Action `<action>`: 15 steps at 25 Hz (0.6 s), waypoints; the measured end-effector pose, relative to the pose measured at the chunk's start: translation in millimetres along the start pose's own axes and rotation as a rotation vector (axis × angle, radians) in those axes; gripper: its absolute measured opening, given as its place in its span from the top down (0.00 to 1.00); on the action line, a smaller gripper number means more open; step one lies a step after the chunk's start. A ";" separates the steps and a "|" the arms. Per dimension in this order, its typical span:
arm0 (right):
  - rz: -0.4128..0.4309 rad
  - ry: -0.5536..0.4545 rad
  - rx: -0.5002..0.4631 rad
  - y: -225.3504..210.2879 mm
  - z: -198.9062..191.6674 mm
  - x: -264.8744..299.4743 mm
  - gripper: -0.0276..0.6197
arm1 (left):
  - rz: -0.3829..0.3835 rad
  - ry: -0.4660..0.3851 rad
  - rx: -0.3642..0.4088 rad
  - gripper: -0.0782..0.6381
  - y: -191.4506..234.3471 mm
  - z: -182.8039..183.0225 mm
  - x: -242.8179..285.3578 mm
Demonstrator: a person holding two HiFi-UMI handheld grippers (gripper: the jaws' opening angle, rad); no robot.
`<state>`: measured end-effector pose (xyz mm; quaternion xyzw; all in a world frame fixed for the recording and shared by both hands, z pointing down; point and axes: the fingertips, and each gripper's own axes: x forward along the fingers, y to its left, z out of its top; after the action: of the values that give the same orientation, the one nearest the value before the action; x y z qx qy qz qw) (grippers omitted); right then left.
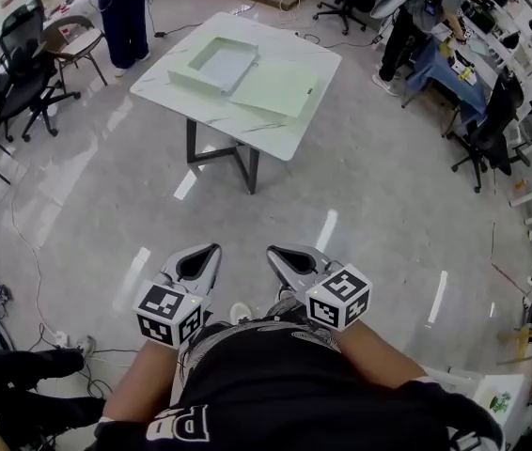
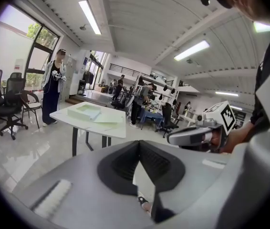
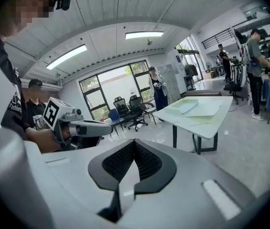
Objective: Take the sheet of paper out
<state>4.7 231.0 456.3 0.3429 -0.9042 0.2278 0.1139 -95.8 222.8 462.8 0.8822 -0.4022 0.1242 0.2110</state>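
Nearest, at 6 o'clock and tucked against the person's body, are two tools. The left tool [image 1: 215, 248] and the right tool [image 1: 272, 250] each have their jaws brought together at the tips with nothing between them. A stretch of bare floor [image 1: 275, 214] lies beyond.

Well away at 12 o'clock stands one desk [image 1: 289, 45]. It carries one shallow pale-green tray [image 1: 214, 64], and at the tray's 4 o'clock, touching it, one flat pale-green sheet [image 1: 275, 87]. From here I cannot tell whether that is the paper itself or a cover over it.

The task looks unstarted and the step in hand is the approach. The next move calls for walking to the desk and parting one tool's jaws to pinch a paper edge.

Farther off, one person [image 1: 123, 12] stands at 11 o'clock.
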 end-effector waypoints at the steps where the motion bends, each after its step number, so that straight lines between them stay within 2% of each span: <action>1: 0.007 0.003 -0.006 1.5 0.0 4.2 0.97 | 0.009 0.009 -0.009 0.81 4.3 -5.5 -0.7; 6: 0.036 0.009 -0.029 6.6 4.0 17.4 0.97 | 0.015 0.026 -0.045 0.81 9.6 -19.8 -3.6; 15: 0.080 -0.005 -0.034 -14.2 24.2 41.4 0.97 | 0.039 0.010 -0.022 0.81 24.9 2.1 16.6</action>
<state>-17.6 186.3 455.0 0.3052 -0.9212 0.2156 0.1083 -104.0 196.3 474.2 0.8712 -0.4196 0.1283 0.2201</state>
